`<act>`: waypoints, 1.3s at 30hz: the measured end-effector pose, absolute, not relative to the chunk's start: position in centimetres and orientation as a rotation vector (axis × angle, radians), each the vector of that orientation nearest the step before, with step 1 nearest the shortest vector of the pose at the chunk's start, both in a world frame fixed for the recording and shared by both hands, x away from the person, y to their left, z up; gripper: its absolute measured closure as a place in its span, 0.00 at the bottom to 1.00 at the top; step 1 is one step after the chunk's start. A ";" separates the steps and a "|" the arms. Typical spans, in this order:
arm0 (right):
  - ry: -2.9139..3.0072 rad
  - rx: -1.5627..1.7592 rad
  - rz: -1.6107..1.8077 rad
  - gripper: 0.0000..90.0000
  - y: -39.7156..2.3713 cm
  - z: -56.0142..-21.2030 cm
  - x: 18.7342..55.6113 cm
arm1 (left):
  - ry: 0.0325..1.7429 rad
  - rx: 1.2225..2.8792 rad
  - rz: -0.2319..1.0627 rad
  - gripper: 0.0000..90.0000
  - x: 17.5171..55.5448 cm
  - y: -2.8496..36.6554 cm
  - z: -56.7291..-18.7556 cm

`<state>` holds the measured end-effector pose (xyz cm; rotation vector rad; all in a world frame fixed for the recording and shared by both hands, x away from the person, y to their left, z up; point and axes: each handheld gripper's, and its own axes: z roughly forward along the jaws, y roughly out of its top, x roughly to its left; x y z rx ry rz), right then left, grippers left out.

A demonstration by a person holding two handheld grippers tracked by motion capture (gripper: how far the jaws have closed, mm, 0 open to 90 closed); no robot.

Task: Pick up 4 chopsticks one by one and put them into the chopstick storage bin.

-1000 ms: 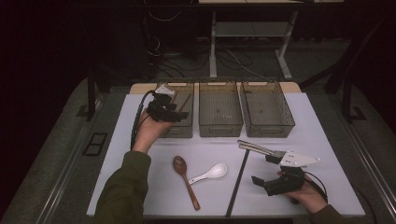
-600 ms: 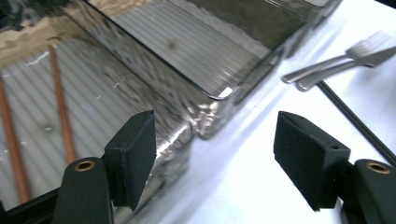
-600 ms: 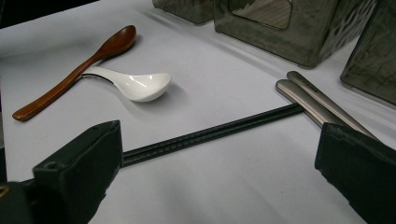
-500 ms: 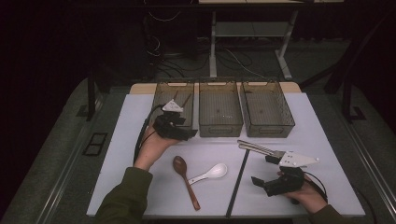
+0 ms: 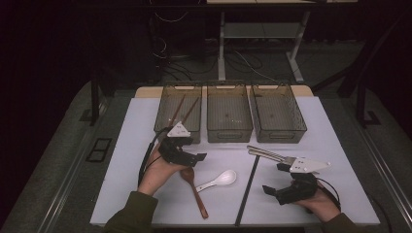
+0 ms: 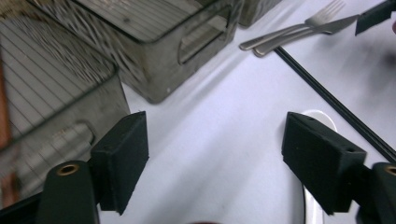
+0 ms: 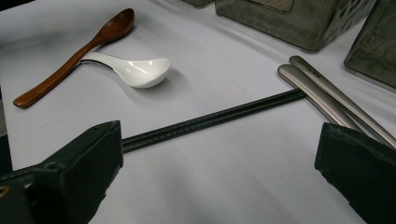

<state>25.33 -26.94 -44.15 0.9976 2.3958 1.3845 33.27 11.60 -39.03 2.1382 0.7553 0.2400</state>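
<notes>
I see a white table [image 5: 121, 160] with three clear bins along its far edge. The left bin [image 5: 179, 112] has brown sticks [image 5: 183, 109] lying in it. The middle bin [image 5: 229, 112] and the right bin [image 5: 277, 113] look bare inside. My left gripper [image 5: 187, 154] sits just in front of the left bin, near its front wall, and its jaws are wide apart with nothing between them. In the left gripper view I look past those jaws at the bin walls, bare table and the edge of a white spoon [image 6: 312, 205] under the right jaw. That white spoon [image 5: 219, 179] lies near the front edge of the table, around the middle, with its bowl to the right. A wooden spoon [image 5: 194, 190] lies beside it and touches its handle, with its own bowl partly under my left hand [image 5: 156, 170]. Black chopsticks [image 5: 248, 188] lie to the right of the spoons and run from the front edge toward the bins. A metal fork and knife [image 5: 269, 154] lie side by side at the far end of the chopsticks. My right gripper [image 5: 279, 190] is near the front right corner, and its jaws are wide apart too, holding nothing. In the right gripper view the chopsticks [image 7: 210, 119] cross between those jaws.
</notes>
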 end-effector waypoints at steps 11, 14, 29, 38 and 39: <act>2.447 1.038 1.287 0.17 -26.8 -43.9 26.1 | 0.778 2.084 0.253 0.15 30.1 14.0 -41.5; 2.458 1.062 1.280 0.27 -26.8 -43.8 26.6 | 0.789 2.068 0.282 0.11 29.2 14.7 -41.9; 2.433 1.110 1.229 0.71 -26.0 -43.7 30.0 | 0.807 2.074 0.268 0.00 26.9 15.9 -43.9; 2.439 1.144 1.150 0.98 -25.5 -43.8 32.5 | 0.775 2.123 0.296 0.00 26.4 15.6 -44.4; 2.442 1.150 1.146 0.99 -25.4 -43.9 32.8 | 0.771 2.123 0.292 0.00 26.4 15.8 -44.4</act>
